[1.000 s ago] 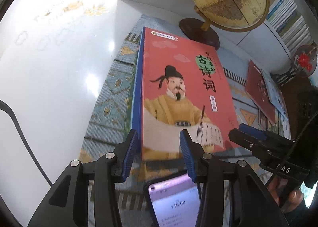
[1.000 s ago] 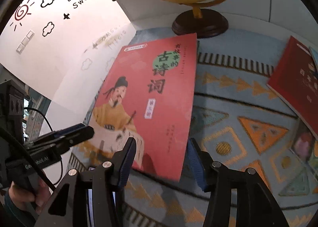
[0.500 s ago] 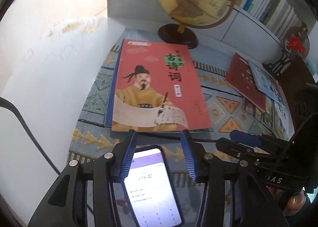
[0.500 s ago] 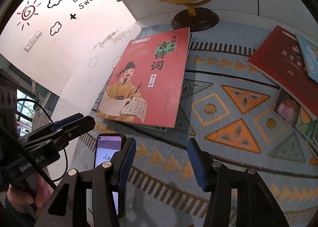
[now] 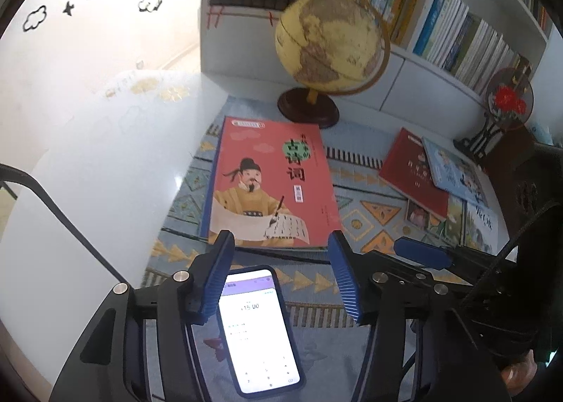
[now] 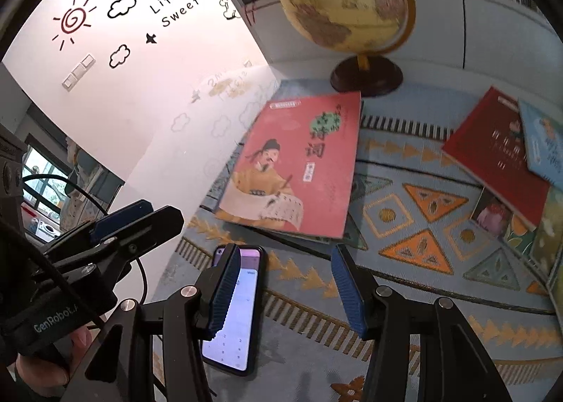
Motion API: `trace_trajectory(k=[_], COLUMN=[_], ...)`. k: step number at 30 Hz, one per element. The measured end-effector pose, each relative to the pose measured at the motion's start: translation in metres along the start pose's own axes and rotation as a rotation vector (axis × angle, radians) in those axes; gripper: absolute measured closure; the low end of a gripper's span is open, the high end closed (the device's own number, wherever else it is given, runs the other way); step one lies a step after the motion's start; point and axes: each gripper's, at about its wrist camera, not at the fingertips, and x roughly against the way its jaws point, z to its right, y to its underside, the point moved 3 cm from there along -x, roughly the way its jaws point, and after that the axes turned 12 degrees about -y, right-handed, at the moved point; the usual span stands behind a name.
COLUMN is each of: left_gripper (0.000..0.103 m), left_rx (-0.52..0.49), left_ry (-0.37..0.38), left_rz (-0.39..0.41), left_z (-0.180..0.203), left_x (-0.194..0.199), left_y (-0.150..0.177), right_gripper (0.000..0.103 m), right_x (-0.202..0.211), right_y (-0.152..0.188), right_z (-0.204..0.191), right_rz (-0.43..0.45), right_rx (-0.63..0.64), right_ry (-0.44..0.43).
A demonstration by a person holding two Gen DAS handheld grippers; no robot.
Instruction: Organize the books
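Observation:
A red book with a scholar in yellow on its cover (image 5: 271,187) (image 6: 299,169) lies on top of other books on the patterned mat (image 5: 359,222). A dark red book (image 5: 411,173) (image 6: 492,152) and a light blue one (image 5: 454,169) lie to the right. My left gripper (image 5: 279,243) hovers above the mat in front of the red book; its jaws are opening and nothing is between them. My right gripper (image 6: 281,256) is open and empty, also short of the book. Each gripper shows at the edge of the other's view.
A lit phone (image 5: 258,328) (image 6: 234,310) lies on the mat under the grippers. A globe (image 5: 330,46) on a dark base stands behind the book. White shelves with upright books (image 5: 457,39) run along the back. A white wall is on the left.
Both grippers have drawn back and up from the red book, which stays flat on the mat. The left jaws have widened. The phone and shelves have come into view.

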Motion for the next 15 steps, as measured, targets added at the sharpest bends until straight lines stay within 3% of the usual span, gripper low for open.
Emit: trace_trajectory(k=[2, 6, 8, 15], left_gripper=[0.041, 0.037, 0.026, 0.02], left_rx=[0.021, 0.069, 0.096, 0.124], left_ry=[-0.019, -0.036, -0.051, -0.109], left_rz=[0.011, 0.046, 0.064, 0.094], left_z=[-0.005, -0.01, -0.012, -0.015], left_x=[0.008, 0.027, 0.036, 0.05], left_y=[-0.003, -0.009, -0.014, -0.022], right_gripper=[0.051, 0.051, 0.051, 0.05], right_x=[0.005, 0.02, 0.033, 0.065], right_y=[-0.004, -0.014, -0.019, -0.036], right_z=[-0.007, -0.017, -0.024, -0.045], right_rz=[0.017, 0.067, 0.125, 0.226], right_rx=[0.009, 0.023, 0.035, 0.084], right_ry=[0.017, 0.057, 0.087, 0.139])
